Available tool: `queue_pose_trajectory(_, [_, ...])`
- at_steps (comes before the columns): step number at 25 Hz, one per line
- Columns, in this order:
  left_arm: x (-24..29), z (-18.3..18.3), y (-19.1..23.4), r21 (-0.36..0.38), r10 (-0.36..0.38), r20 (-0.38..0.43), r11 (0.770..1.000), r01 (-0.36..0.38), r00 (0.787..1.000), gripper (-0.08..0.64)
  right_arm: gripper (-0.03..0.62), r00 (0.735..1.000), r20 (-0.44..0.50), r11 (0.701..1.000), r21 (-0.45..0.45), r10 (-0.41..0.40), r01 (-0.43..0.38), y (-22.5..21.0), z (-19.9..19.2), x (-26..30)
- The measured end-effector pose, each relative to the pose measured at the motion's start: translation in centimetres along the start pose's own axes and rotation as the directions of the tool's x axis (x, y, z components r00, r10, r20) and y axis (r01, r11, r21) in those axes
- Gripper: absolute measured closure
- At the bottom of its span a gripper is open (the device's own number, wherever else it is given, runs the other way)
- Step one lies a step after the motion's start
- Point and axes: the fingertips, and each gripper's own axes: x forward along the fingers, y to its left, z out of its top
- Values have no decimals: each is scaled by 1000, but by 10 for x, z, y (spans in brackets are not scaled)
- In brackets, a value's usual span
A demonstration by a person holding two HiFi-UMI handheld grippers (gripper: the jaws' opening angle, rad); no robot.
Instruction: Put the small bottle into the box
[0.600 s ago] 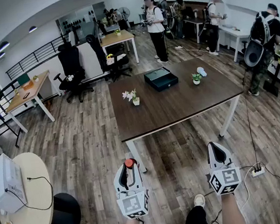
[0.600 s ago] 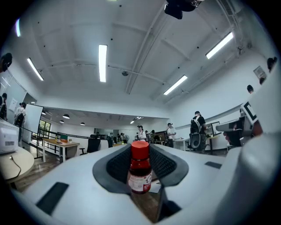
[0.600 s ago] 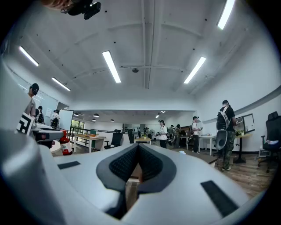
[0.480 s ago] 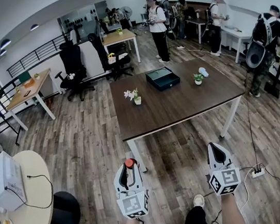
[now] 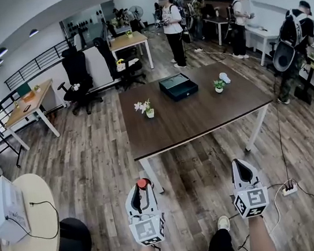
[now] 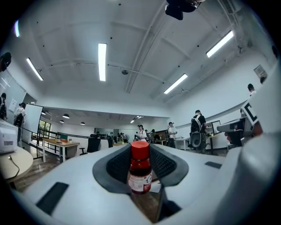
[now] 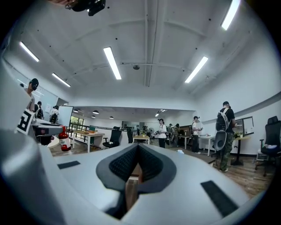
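At the lower centre of the head view, your left gripper [image 5: 143, 189] has its jaws clamped on the small bottle [image 6: 140, 169], which stands upright with its red cap on top. Your right gripper [image 5: 239, 163] has its jaws closed together, empty. The dark box [image 5: 178, 86] sits at upper middle on the brown counter [image 5: 203, 121]; its contents are too small to tell.

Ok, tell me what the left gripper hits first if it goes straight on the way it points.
Probably the brown table. The left gripper, holding the small bottle, points toward the table's near left corner. Height is hard to judge, so it might pass just over the top.
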Motion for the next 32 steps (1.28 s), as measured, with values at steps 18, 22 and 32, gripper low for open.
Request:
queue_pose_trajectory(18, [164, -11, -102, -5, -41, -22, 999, 41, 999, 433, 592, 999, -11, 998, 40, -49, 50, -155, -22, 93])
queue_pose_trajectory(22, [209, -7, -137, 3, -47, -20, 999, 47, 999, 433, 592, 999, -27, 998, 46, -46, 48, -200, -28, 123])
queue_pose_trajectory(32, [280, -13, -209, 13, -41, -31, 999, 41, 999, 433, 592, 999, -31, 998, 62, -30, 31, -289, -41, 165])
